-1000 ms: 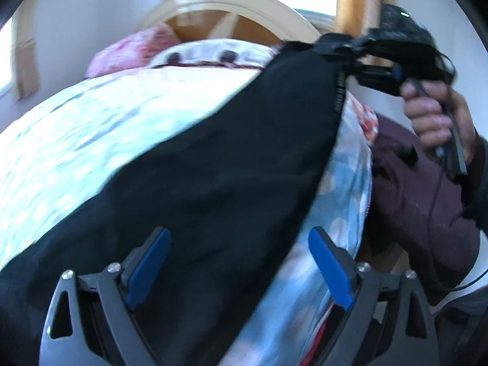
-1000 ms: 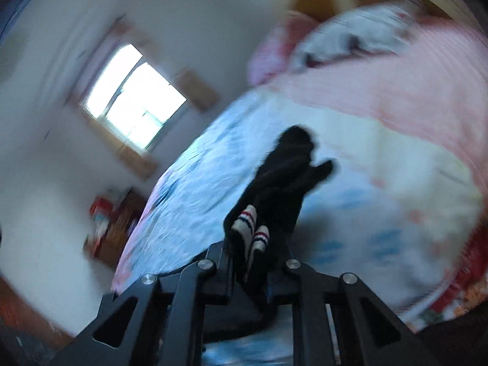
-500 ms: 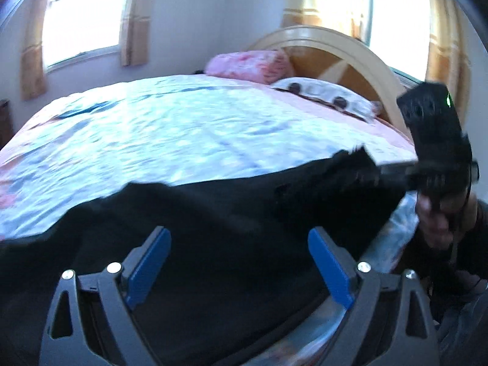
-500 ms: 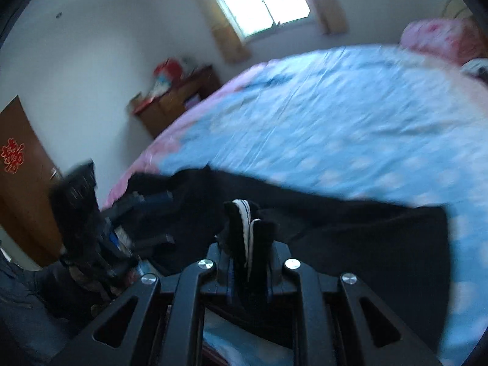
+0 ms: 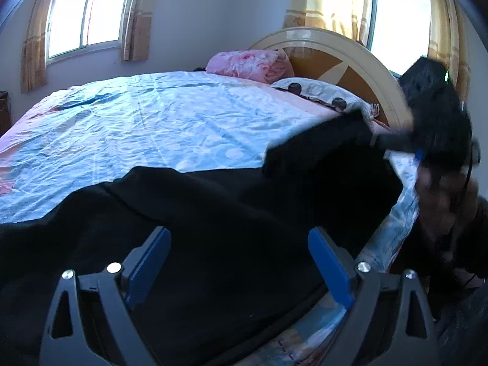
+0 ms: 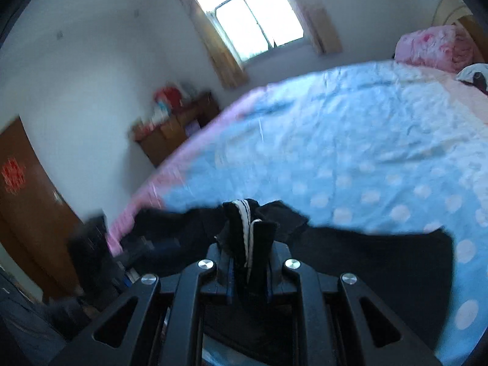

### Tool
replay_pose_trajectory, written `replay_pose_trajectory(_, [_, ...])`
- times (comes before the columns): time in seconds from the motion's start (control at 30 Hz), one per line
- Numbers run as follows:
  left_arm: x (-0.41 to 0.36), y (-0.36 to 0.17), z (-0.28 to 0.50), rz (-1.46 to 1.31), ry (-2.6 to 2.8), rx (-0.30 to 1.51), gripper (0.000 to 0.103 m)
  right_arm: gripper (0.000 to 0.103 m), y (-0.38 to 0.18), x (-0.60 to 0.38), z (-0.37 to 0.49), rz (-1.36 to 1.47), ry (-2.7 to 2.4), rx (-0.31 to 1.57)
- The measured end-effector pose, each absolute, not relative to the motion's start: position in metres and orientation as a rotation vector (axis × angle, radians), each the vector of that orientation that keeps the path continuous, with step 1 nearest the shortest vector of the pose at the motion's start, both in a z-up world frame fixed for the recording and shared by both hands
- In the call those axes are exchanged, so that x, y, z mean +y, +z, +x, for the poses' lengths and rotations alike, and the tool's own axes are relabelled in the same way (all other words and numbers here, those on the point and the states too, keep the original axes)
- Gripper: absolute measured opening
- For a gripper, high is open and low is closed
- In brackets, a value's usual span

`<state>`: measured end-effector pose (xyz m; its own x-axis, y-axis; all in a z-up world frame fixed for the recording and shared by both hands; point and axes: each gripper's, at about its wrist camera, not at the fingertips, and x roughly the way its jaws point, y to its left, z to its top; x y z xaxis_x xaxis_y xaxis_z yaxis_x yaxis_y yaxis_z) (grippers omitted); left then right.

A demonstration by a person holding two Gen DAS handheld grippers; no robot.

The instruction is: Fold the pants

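Hovering with blue-padded jaws spread wide, the left gripper (image 5: 239, 267) grips nothing above the black fabric pants (image 5: 213, 228) spread ahead on the blue polka-dot bedsheet (image 5: 158, 122); the right gripper (image 6: 248, 259) pinches their white-striped waistband, likely to drag them flat.

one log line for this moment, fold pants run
stage: spreading black pants on bed | left gripper: open above fabric | right gripper: shut on striped edge of pants | fold: not yet made
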<state>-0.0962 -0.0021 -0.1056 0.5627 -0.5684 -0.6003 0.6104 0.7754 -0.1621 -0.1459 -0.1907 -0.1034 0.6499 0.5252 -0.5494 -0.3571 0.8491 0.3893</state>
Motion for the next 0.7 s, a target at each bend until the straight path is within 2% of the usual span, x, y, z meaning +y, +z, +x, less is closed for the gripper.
replay_pose_trajectory(0.17, [0.018,-0.106,-0.097,0.053,-0.670,0.703,0.094,0.015,-0.161,-0.138,-0.145,0.122,0.614,0.890])
replay_pose_trajectory(0.23, [0.023,-0.107,-0.097,0.047,-0.664,0.709,0.094,0.015,-0.171,-0.126,-0.146,0.029,0.598,0.899])
replay_pose_trajectory(0.43, [0.022,-0.117,-0.087,-0.062,-0.722,0.782,0.094,0.016,-0.175,-0.128,-0.136,0.027,0.564,0.887])
replay_pose_trajectory(0.47, [0.020,-0.117,-0.086,-0.066,-0.730,0.790,0.094,0.019,-0.176,-0.127,-0.136,0.014,0.570,0.914])
replay_pose_trajectory(0.53, [0.015,-0.119,-0.086,-0.083,-0.755,0.810,0.094,0.045,-0.171,-0.127,-0.141,-0.018,0.584,0.938])
replay_pose_trajectory(0.7, [-0.010,-0.137,-0.087,-0.186,-0.892,0.938,0.094,0.046,-0.143,-0.160,-0.155,0.013,0.589,0.898])
